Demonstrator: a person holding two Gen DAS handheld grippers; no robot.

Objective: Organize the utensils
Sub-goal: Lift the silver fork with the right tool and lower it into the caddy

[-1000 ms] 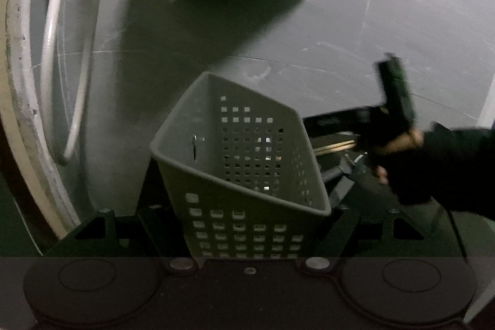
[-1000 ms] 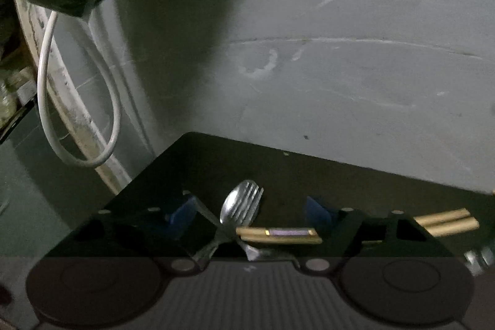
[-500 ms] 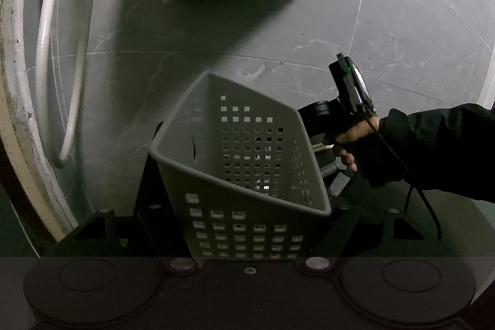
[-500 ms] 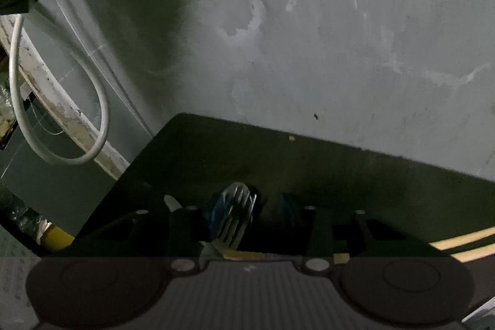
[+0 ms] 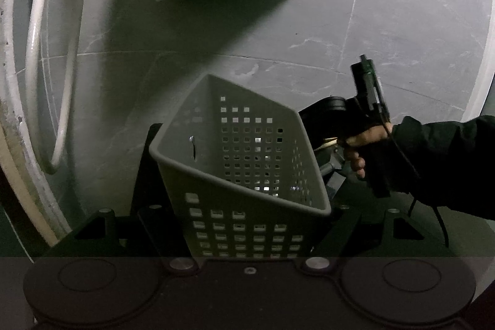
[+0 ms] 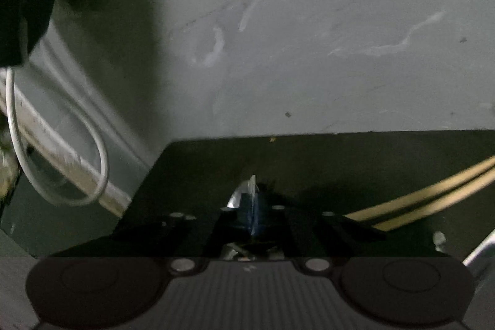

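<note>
Right gripper fingers pinched shut on fork, tines poking up-frame at centre. Left gripper fingers clamped on grey basket, lower centre; basket mouth lies left of right hand.

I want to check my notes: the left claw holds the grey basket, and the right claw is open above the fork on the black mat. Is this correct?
Not quite. The right wrist view shows the right claw shut on the fork, not open above it. The rest stands: the left claw holds the grey basket, over the black mat.
</note>
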